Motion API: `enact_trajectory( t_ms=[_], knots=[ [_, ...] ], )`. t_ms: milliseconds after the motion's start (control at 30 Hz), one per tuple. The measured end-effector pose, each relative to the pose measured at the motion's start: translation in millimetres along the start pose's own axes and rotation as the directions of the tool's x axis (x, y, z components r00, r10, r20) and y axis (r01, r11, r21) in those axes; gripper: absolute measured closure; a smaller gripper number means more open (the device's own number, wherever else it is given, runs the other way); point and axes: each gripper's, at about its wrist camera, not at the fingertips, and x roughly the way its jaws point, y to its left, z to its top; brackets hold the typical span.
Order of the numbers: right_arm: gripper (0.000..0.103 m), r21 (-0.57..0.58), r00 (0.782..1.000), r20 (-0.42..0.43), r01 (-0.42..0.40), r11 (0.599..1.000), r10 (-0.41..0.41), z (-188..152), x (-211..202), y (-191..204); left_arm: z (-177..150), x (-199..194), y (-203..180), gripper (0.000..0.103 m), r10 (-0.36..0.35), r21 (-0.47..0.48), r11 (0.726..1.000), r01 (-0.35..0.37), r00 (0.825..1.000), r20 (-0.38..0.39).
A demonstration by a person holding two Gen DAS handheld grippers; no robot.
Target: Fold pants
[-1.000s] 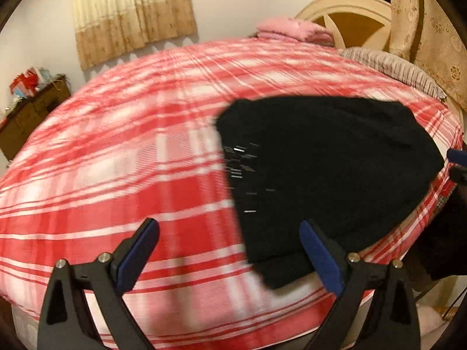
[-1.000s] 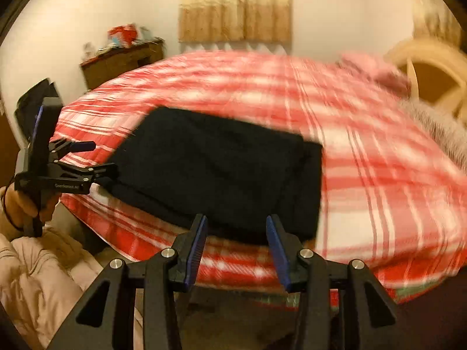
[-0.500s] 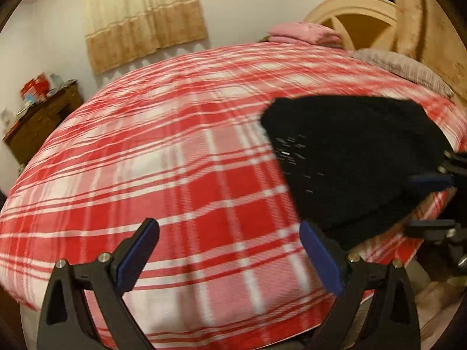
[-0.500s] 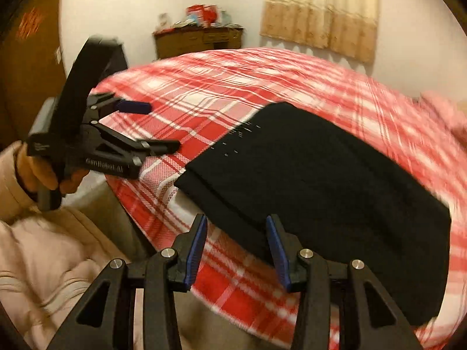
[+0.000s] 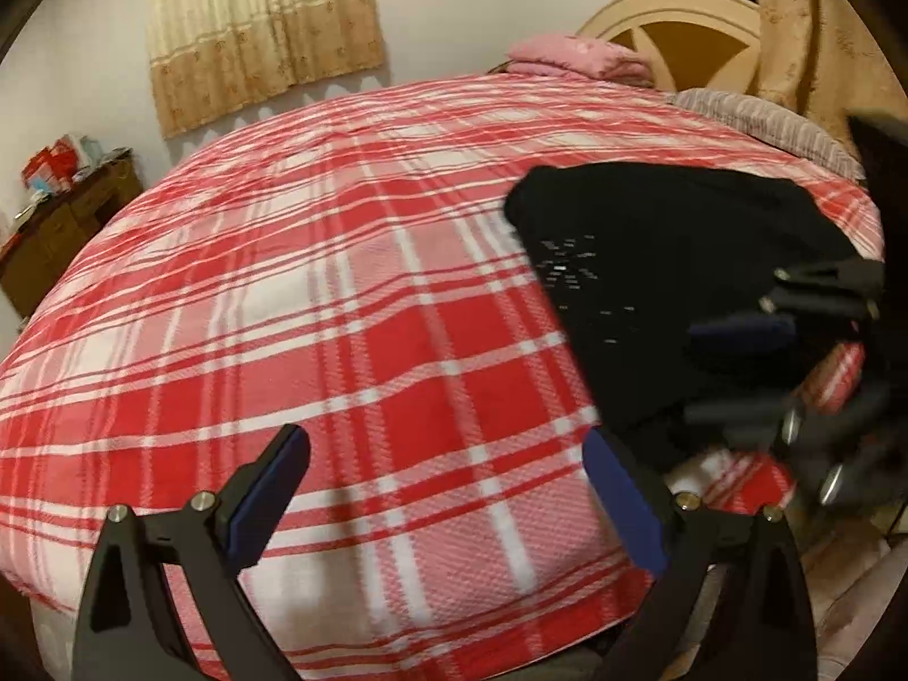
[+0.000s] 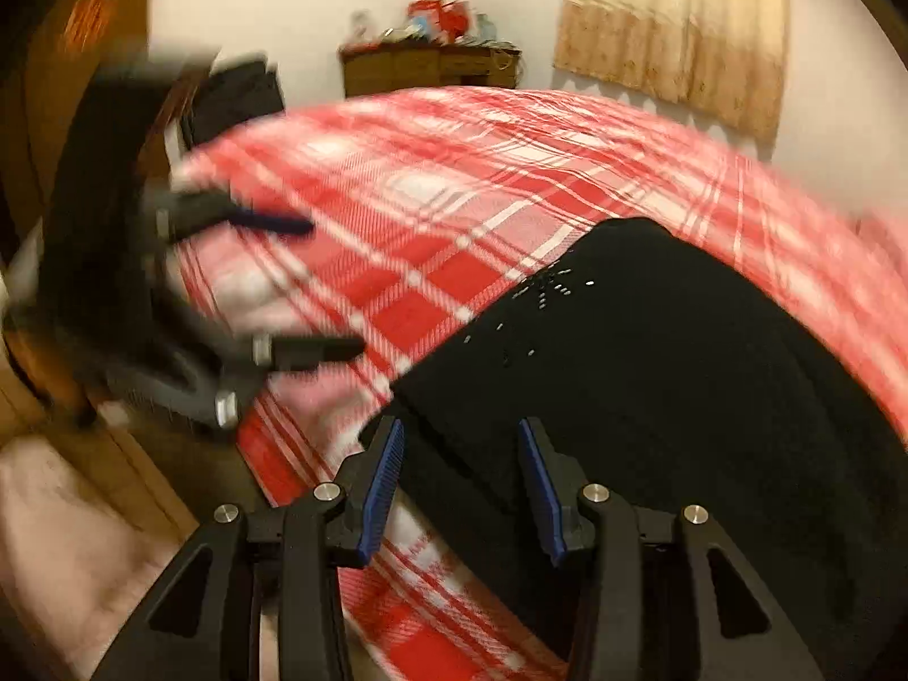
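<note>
1. While the left wrist view looks down across the bed, the left gripper (image 5: 448,488) hangs over the near part of the red-and-white plaid blanket (image 5: 318,306) with its blue-padded jaws spread wide and nothing between them.
2. Folded into a dark block, the black pants (image 5: 658,284) lie on the blanket at the right of this view, near the bed's right edge, with a scatter of small pale specks on their near-left part.
3. Blurred at the right edge, the right gripper (image 5: 738,374) shows with one finger over the pants' near corner and one lower, past the fabric's edge; whether they touch the cloth cannot be told here.
4. Behind the bed stand a cream headboard (image 5: 669,17), a pink folded cloth (image 5: 573,57), a striped pillow (image 5: 760,119), beige curtains (image 5: 261,22) and a wooden cabinet (image 5: 62,227) at the left.
5. Seen from the right wrist view, the right gripper (image 6: 459,482) holds its jaws partly open, apart from each other, straddling the near-left corner of the pants (image 6: 669,386) at the bed's edge; the pads press on nothing that shows.
6. Pants fill the lower right of this view, lying flat on the blanket (image 6: 431,210).
7. At the left, the left gripper (image 6: 318,284) appears blurred, its fingers wide apart above the blanket's edge, well apart from the pants.
8. A pale quilted garment (image 6: 62,545) fills the lower left corner.
</note>
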Motion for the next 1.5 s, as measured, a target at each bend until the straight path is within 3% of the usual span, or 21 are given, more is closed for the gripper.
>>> enact_trajectory(
  t_ms=[67,167,367,433,600,700,767,900,1200,1333,1433,1467,1500],
  knots=[
    [0.059,0.117,0.999,0.033,-0.035,0.993,0.031,4,-10,-21,0,4,-13,0.004,-0.012,0.061,0.998,0.011,1.000,0.009],
    [0.059,0.179,0.999,0.045,-0.030,0.983,0.022,-1,-23,-37,-1,14,-30,0.004,0.036,0.164,0.986,-0.039,0.999,0.019],
    [0.059,0.246,0.998,0.062,-0.046,0.968,0.032,-16,-37,-41,3,21,-23,0.005,-0.015,0.129,0.992,0.013,1.000,0.018],
    [0.059,0.251,0.997,0.059,-0.056,0.966,0.043,-17,-37,-41,3,22,-23,0.009,-0.031,0.128,0.991,0.028,0.999,0.021],
    [0.059,0.306,0.988,0.058,-0.151,0.940,0.140,-30,-47,-40,4,14,-38,0.034,-0.042,0.193,0.981,0.030,0.997,0.059],
    [0.059,0.336,0.988,0.046,-0.156,0.929,0.149,-41,-49,-41,4,12,-40,0.042,-0.069,0.185,0.981,0.057,0.996,0.061],
    [0.059,0.348,0.988,0.036,-0.151,0.925,0.148,-45,-48,-41,2,2,-38,0.042,-0.097,0.174,0.981,0.081,0.992,0.086],
    [0.059,0.348,0.987,0.036,-0.162,0.924,0.159,-45,-46,-38,0,-5,-43,0.041,-0.048,0.231,0.973,0.012,0.988,0.148],
    [0.059,0.352,0.986,0.015,-0.159,0.922,0.164,-50,-44,-39,-3,-6,-52,0.041,-0.069,0.282,0.959,0.018,0.983,0.173],
    [0.059,0.350,0.986,0.014,-0.159,0.923,0.164,-49,-43,-39,-2,4,-65,0.041,0.003,0.340,0.938,-0.069,0.982,0.191],
    [0.059,0.341,0.987,0.018,-0.155,0.927,0.159,-48,-44,-36,0,3,-67,0.040,0.011,0.342,0.936,-0.088,0.976,0.219],
    [0.059,0.343,0.987,0.018,-0.155,0.926,0.159,-49,-43,-36,1,2,-67,0.041,0.003,0.337,0.938,-0.081,0.974,0.226],
    [0.059,0.348,0.987,0.018,-0.155,0.925,0.159,-49,-43,-37,2,0,-67,0.048,-0.013,0.327,0.943,-0.065,0.973,0.231]
  ],
)
